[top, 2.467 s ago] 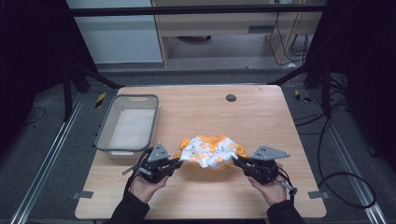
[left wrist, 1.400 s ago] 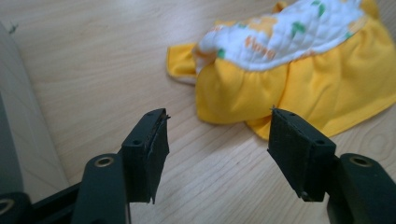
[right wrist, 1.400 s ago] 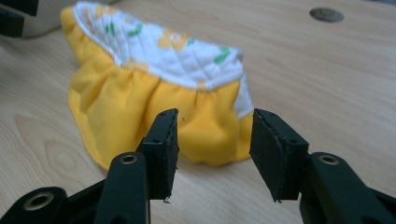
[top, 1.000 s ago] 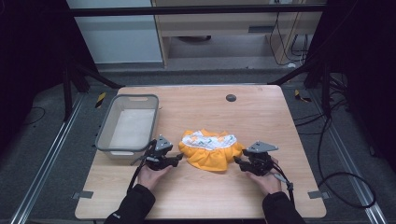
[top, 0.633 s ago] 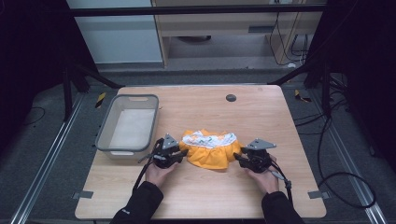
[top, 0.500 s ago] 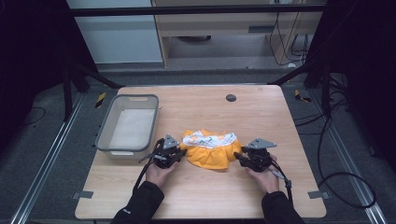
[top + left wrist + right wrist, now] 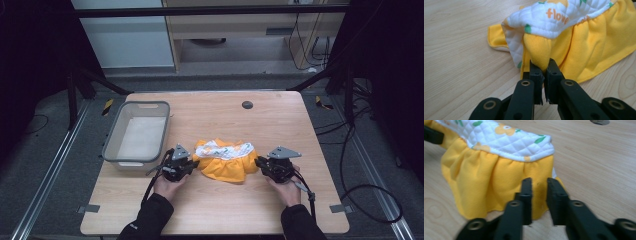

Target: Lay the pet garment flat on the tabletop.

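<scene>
Wooden table [image 7: 220,205] under both tongs. Left tongs [image 7: 541,65] pinching yellow cloth [image 7: 226,161] fold; right tongs [image 7: 539,182] open against hem. Folding looks unfinished.

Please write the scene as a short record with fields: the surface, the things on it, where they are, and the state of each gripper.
surface: wooden table
garment: small yellow garment with a white quilted flower-print top, lying flat near the table's middle
bin: grey plastic bin, at the table's left, apart from the garment
left gripper: left gripper, shut on a fold of yellow fabric at the garment's left edge
right gripper: right gripper, open, its jaws apart at the garment's right edge, nothing clamped between them
hole: dark round hole in the tabletop, far side
</scene>
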`<action>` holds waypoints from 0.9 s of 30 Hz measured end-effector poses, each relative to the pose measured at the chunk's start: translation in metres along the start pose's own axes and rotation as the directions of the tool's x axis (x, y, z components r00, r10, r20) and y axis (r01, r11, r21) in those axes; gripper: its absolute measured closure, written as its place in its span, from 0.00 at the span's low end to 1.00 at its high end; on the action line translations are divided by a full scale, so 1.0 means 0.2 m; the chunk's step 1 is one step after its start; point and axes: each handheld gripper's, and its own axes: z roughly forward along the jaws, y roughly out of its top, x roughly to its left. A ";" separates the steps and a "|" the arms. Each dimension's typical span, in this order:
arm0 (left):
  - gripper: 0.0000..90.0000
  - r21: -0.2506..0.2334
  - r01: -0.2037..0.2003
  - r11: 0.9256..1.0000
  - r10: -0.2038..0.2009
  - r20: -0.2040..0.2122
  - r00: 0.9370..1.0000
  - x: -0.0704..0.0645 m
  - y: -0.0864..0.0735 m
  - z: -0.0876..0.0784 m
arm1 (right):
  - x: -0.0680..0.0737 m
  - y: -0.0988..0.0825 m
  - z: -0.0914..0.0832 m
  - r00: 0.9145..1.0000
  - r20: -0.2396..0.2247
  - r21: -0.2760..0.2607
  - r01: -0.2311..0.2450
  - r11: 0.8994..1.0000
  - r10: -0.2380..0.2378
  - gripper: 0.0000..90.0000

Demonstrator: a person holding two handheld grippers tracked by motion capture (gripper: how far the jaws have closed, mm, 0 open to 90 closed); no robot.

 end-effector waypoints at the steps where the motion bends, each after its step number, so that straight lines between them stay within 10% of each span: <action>1: 0.95 0.003 -0.001 1.000 0.001 -0.001 1.000 0.00 0.00 0.00 | 0.00 0.00 0.01 1.000 0.006 0.004 -0.001 1.000 0.001 0.72; 7: 0.95 0.009 0.001 1.000 -0.001 -0.003 1.000 0.01 -0.01 0.01 | -0.01 -0.01 0.09 1.000 0.018 0.044 -0.009 0.999 0.008 0.61; 14: 0.95 0.007 0.011 1.000 -0.011 0.007 1.000 0.01 0.00 0.00 | 0.00 -0.01 0.08 1.000 -0.010 0.065 -0.015 0.998 0.016 0.96; 27: 0.95 -0.025 0.022 0.999 -0.020 0.079 0.997 -0.04 0.04 -0.25 | 0.05 0.05 -0.22 0.993 -0.111 -0.029 -0.035 0.999 0.032 0.96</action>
